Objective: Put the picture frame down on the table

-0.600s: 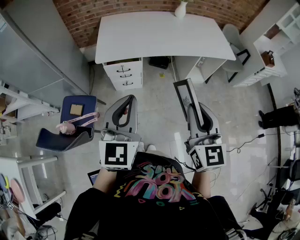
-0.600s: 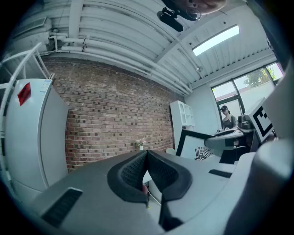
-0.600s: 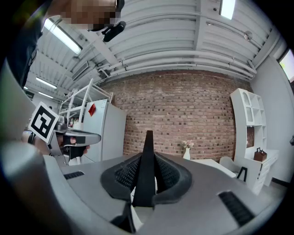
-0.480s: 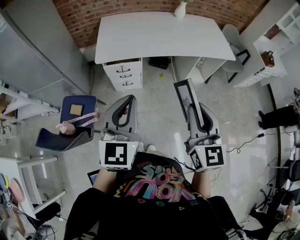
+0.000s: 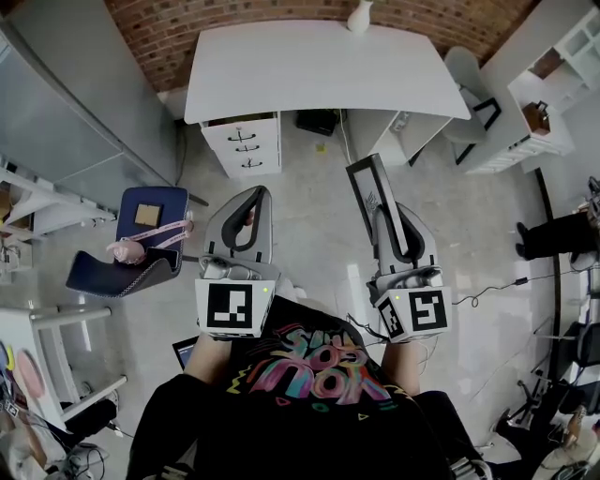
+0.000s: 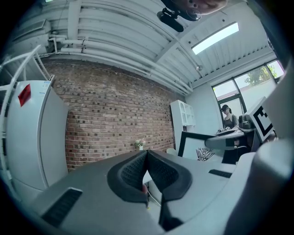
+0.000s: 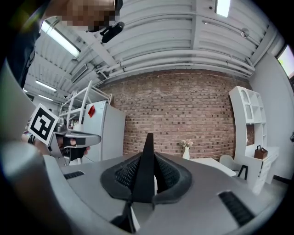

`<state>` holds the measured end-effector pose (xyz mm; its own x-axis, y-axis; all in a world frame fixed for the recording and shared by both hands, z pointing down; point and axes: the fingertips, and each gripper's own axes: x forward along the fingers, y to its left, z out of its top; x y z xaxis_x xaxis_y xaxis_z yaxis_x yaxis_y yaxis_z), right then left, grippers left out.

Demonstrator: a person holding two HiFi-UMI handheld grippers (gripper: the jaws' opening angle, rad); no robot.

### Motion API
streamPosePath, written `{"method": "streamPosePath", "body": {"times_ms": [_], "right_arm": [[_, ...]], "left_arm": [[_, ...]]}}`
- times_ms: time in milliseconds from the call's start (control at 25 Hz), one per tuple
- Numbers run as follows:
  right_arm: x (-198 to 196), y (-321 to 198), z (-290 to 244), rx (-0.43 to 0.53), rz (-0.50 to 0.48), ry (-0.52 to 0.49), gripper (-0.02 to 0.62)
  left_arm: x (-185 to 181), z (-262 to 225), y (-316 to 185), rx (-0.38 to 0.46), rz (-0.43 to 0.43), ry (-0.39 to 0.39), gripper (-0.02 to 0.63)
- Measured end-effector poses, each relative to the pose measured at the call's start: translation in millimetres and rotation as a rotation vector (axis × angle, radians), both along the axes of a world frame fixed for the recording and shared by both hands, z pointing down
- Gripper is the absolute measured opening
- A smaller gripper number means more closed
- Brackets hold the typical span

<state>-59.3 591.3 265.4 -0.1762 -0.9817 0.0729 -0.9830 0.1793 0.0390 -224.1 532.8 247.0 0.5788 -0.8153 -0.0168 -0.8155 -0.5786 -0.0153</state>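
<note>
1. Over the last half second the view has crept towards the white rectangular table. Its front edge and the white drawer unit under it now sit slightly further left, and the blue padded chair has slid towards the left border. Both grippers keep the same level pose ahead of the person
2. The right gripper pinches the black-rimmed picture frame with white mat and line drawing at the near end of its rim. In the right gripper view the thin black rim stands edge-on between the ribbed pads, with both pads pressing on it
3. The picture frame juts forward past the fingertips, in the air above the pale floor and well short of the table
4. The left gripper carries nothing. Its jaws are pressed together, tip against tip
5. Handling, as a judgement: the frame looks stiff, flat and light. It is probably glazed and so fragile, and the smooth rim could slip. Held at one end, it may pivot in the pinch, so a hold nearer mid-rim, or the free gripper steadying the far edge, would be safer
6. The set-down is not yet done. The tabletop ahead is bare apart from a small white vase at its far edge, leaving room to lower the frame gently
</note>
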Motion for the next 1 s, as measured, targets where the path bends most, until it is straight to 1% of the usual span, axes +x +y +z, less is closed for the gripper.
{"method": "streamPosePath", "body": {"times_ms": [120,240,440,640,800,1000], "right_arm": [[8,-3,5,-0.007,0.001,-0.006,0.087],[15,-17,11,-0.012,-0.007,-0.014,0.087],[26,-66,23,-0.024,-0.021,-0.015,0.087],[42,-144,29,-0.031,-0.028,-0.008,0.087],[60,-221,27,-0.038,-0.026,-0.01,0.087],[75,-318,20,-0.036,-0.02,-0.011,0.087]], "left_arm": [[7,4,-2,-0.008,0.0,0.001,0.021],[13,7,-15,-0.009,-0.006,-0.001,0.021],[26,18,-64,-0.013,-0.015,0.006,0.021],[42,25,-143,-0.02,-0.022,0.014,0.021],[59,20,-222,-0.018,-0.019,0.006,0.021],[69,14,-320,-0.01,-0.023,-0.002,0.021]]}}
